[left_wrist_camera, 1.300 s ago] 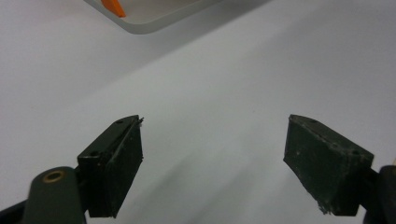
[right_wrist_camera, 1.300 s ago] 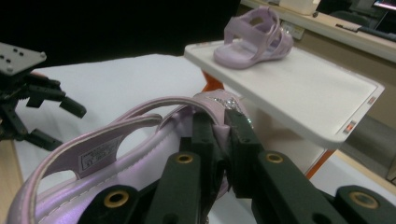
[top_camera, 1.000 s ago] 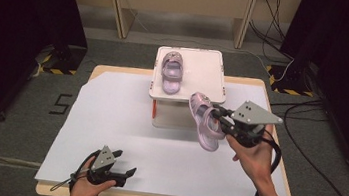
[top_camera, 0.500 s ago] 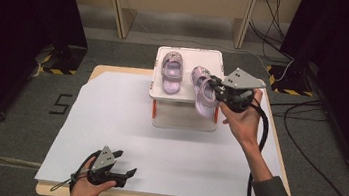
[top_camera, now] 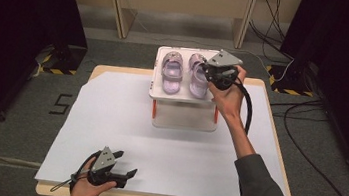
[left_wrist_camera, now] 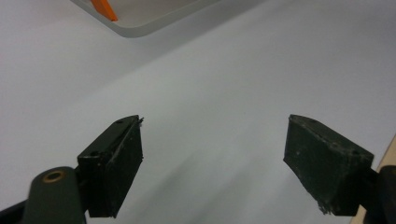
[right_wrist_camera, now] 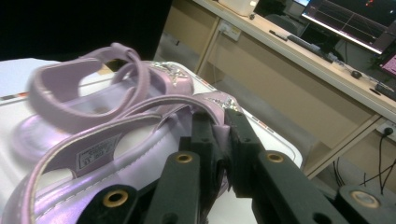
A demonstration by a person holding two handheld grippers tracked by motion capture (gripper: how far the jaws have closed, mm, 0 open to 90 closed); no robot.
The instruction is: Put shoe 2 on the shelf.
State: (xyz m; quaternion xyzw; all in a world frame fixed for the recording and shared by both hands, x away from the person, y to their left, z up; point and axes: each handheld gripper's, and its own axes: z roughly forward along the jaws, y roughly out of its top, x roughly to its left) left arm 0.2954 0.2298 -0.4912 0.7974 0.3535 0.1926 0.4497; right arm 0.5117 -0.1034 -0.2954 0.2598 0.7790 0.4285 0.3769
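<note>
Two lilac strap sandals are on the white raised tray (top_camera: 183, 96) at the far middle of the table. The left sandal (top_camera: 171, 71) lies flat by itself. My right gripper (top_camera: 209, 75) is shut on the edge of the right sandal (top_camera: 196, 75), right beside the first; whether its sole rests on the tray I cannot tell. In the right gripper view the jaws (right_wrist_camera: 219, 135) pinch the held sandal's (right_wrist_camera: 93, 186) upper, with the other sandal (right_wrist_camera: 70, 107) behind it. My left gripper (top_camera: 125, 175) (left_wrist_camera: 212, 154) stands open and empty near the front edge.
A white sheet (top_camera: 156, 146) covers the wooden table. The tray stands on a clear base with orange legs (top_camera: 154, 109), one orange leg (left_wrist_camera: 105, 9) being ahead of the left gripper. Cables run over the floor at the right, and desk legs stand behind the table.
My right gripper carried the sandal from the front right of the stand back and left, over the tray and beside the other sandal. The left gripper stayed still.
</note>
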